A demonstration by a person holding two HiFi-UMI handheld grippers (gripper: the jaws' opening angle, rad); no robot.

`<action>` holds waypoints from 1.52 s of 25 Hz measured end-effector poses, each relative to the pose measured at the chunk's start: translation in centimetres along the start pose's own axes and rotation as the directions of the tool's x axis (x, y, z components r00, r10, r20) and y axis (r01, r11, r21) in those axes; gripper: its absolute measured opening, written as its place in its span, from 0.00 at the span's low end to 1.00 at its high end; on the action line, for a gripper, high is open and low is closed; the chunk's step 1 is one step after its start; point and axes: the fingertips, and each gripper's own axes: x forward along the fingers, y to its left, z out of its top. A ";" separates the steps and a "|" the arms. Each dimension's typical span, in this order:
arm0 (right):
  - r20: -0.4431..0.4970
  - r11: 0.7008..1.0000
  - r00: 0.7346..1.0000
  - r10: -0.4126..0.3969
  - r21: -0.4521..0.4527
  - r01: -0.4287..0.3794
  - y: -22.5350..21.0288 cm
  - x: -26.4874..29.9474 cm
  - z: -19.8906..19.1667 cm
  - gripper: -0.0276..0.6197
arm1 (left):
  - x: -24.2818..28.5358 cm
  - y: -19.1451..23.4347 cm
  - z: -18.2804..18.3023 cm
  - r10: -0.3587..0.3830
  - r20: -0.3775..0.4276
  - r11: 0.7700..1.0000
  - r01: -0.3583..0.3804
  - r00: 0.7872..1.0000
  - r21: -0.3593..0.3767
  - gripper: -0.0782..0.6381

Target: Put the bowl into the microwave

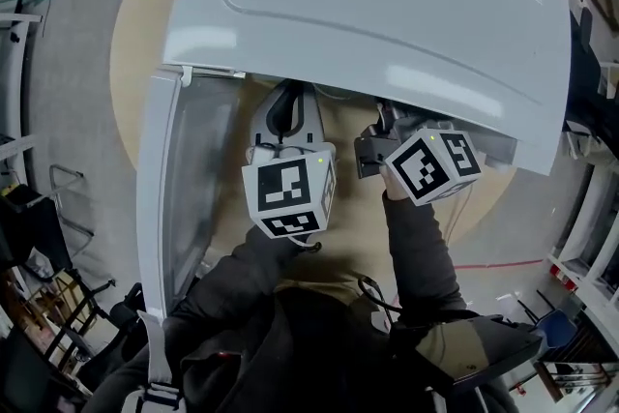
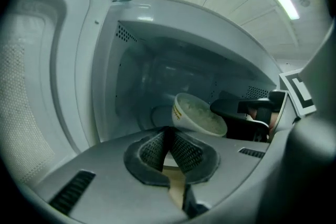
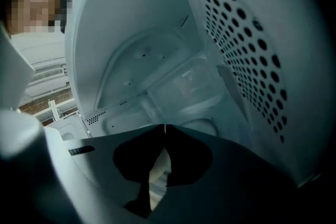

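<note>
The white microwave [image 1: 387,5] stands with its door [image 1: 160,198] swung open at the left. In the left gripper view a pale bowl [image 2: 197,114] sits inside the cavity [image 2: 152,76]. My right gripper [image 2: 231,108] reaches it from the right, and its dark jaws look shut on the bowl's rim. My left gripper [image 2: 168,131] is shut and empty, just short of the bowl. In the head view both grippers, left [image 1: 286,111] and right [image 1: 385,126], reach under the microwave's top, which hides the bowl. My right gripper [image 3: 165,127] shows its tips together.
The microwave rests on a round wooden table [image 1: 131,34]. A perforated wall [image 3: 247,55] runs close along the right side in the right gripper view. Chairs and frames [image 1: 58,305] crowd the floor at the left, and shelving [image 1: 590,247] stands at the right.
</note>
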 end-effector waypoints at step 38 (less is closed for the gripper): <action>0.082 0.887 0.967 -0.240 -0.386 0.253 -1.4 0.0 0.1 0.27 | 1.9 2.2 1.5 0.095 0.020 0.993 -0.096 0.995 0.067 0.12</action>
